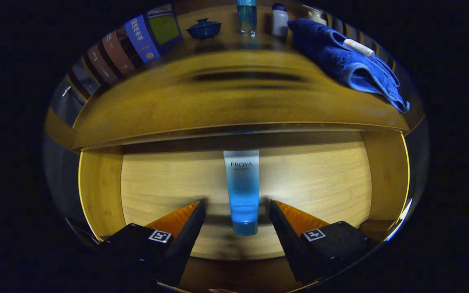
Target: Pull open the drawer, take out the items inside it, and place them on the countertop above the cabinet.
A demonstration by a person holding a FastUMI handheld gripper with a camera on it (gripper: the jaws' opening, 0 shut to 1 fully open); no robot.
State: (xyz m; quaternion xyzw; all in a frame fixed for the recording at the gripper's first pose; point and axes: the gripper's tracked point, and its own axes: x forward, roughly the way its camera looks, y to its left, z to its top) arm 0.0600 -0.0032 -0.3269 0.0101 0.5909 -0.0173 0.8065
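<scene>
Gripper (237, 209) wide open over the open drawer (324, 179), tube (242, 191) lying between its fingers, nothing held.

At lower centre, the two fingers (189, 228) stand well apart; neither touches the tube. The tube lies flat on the drawer floor, cap end between the fingertips, crimped end pointing away toward the cabinet front. Above the drawer, across the middle of the frame, runs the countertop (218, 101). At upper right a blue towel (348, 61) lies on it. At top centre stand a clear blue bottle (246, 16) and a white bottle (279, 20); left of them a blue lidded bowl (204, 28). At upper left is a row of books (132, 44).
</scene>
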